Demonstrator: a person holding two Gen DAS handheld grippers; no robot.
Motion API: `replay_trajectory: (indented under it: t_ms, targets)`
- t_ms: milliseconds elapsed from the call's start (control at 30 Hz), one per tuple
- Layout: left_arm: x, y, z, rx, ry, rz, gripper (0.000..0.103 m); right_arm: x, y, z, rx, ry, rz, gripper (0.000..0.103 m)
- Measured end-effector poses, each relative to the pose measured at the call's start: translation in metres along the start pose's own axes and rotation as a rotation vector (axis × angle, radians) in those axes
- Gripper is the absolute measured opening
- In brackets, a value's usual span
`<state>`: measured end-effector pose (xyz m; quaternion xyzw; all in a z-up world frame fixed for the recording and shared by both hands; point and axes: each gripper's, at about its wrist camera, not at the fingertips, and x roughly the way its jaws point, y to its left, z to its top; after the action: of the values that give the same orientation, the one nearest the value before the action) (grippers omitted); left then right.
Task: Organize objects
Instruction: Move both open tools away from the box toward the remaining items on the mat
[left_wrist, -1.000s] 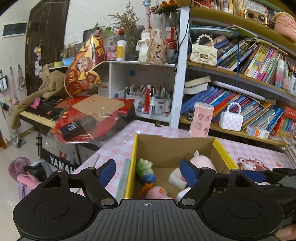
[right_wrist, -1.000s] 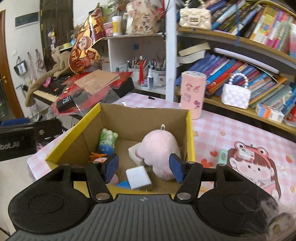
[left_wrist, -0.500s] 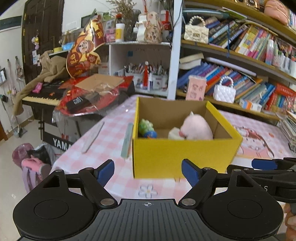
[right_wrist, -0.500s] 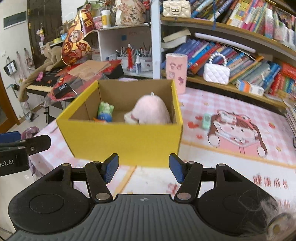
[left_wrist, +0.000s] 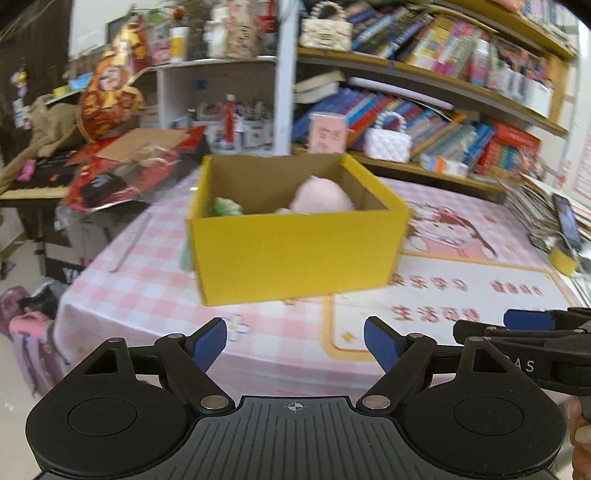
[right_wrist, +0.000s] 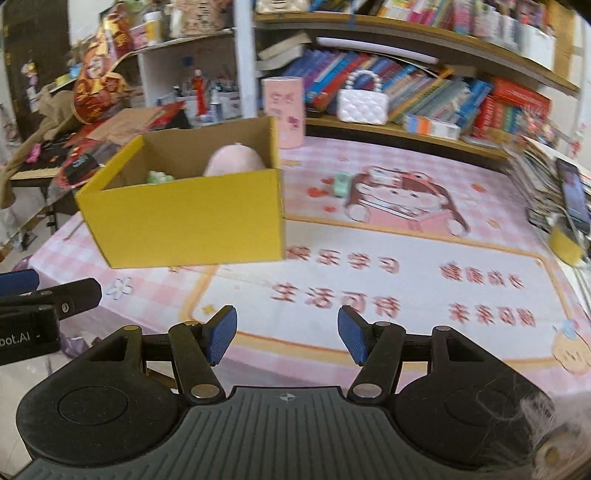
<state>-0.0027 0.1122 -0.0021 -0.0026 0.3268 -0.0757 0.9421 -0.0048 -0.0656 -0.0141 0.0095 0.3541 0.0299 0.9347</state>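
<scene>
Bookshelves (left_wrist: 424, 96) packed with colourful books fill the wall behind the bench (left_wrist: 155, 295), which wears a pink checked cloth with a cartoon girl printed on it. On the cloth sits a yellow cardboard box (left_wrist: 295, 254) with its top open. Inside it, a pink plush toy (left_wrist: 321, 199) leans near the right wall, and a small green toy (left_wrist: 225, 206) pokes up by the left wall. More of what is in the box is hidden by its front wall.

A small mint-green object (right_wrist: 340, 184) lies on the cloth to the right of the box, well apart from it. A pink cylinder tin (right_wrist: 283, 110) stands behind the box, near a white quilted bag (right_wrist: 364, 105) on the low shelf.

Both grippers hang over the near edge of the bench, well short of the box. The left gripper (left_wrist: 295, 345) has its blue pads wide apart with nothing between them. The right gripper (right_wrist: 287, 336) also has its pads apart and holds nothing.
</scene>
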Motion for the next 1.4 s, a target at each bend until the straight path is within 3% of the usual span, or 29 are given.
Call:
replay_trajectory:
  t_ms: [300,567,967,1400]
  targets:
    - [0.011,-0.041,0.003,0.097,0.009,-0.119,0.087,-0.016,-0.04,-0.019,0.093,0.016,-0.128,0.059]
    - [0.032,-0.075,0.009,0.107,0.071,-0.213,0.088,-0.022,-0.079,-0.027,0.171,0.03,-0.206,0.059]
    - [0.071,-0.143,0.029,0.135,0.106,-0.226,0.088,0.006,-0.146,-0.007,0.171,0.055,-0.205,0.061]
    - [0.125,-0.211,0.057,0.102,0.157,-0.155,0.088,0.058,-0.219,0.031,0.147,0.09,-0.113,0.061]
